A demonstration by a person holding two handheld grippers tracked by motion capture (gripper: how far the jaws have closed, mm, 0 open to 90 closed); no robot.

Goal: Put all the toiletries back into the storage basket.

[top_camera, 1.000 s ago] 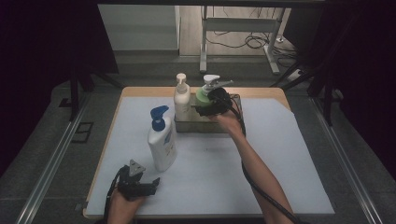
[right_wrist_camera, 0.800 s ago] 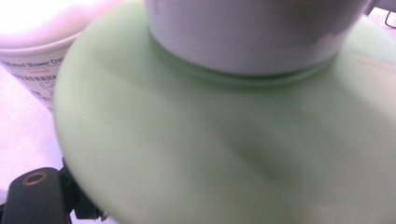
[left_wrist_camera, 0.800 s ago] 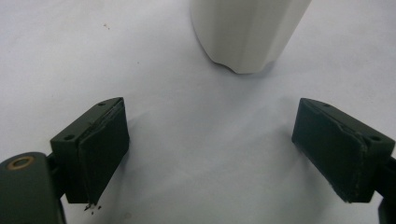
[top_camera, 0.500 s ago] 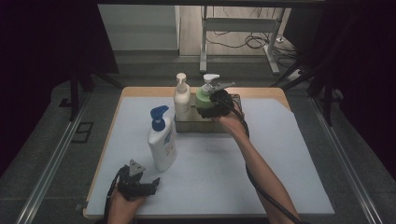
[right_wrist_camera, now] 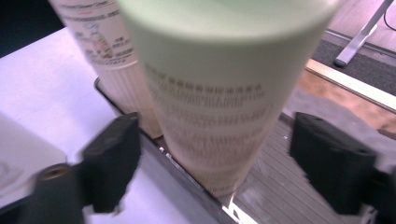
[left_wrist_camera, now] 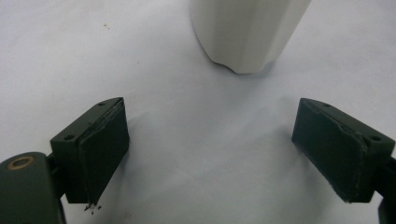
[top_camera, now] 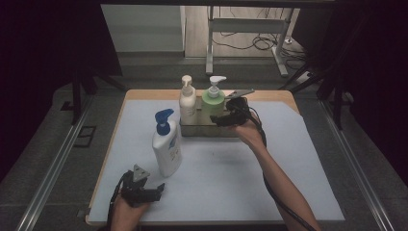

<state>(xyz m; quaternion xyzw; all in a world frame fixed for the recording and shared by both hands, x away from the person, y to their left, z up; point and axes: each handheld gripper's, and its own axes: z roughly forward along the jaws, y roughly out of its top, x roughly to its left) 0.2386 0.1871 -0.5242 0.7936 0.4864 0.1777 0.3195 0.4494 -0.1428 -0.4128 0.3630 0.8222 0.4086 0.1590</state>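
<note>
Right tongs (right_wrist_camera: pixel 215 154) are sitting wide open around the upright green bottle (right_wrist_camera: pixel 224 93) in the tray (top_camera: pixel 211 131); left tongs (left_wrist_camera: pixel 219 149) are idling open, empty, near the counter's front edge.

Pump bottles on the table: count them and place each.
3: the cream bottle and green bottle stand in the tray; the blue-capped bottle stands on the mat before it.

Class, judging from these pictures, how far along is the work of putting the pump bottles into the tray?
Done: the cream bottle and the green bottle stand in the tray. In hand: the right gripper is beside the green bottle, jaws spread apart from it, so it looks released. Left: the blue-capped white bottle stands on the mat outside the tray, with the open left gripper near it.
</note>
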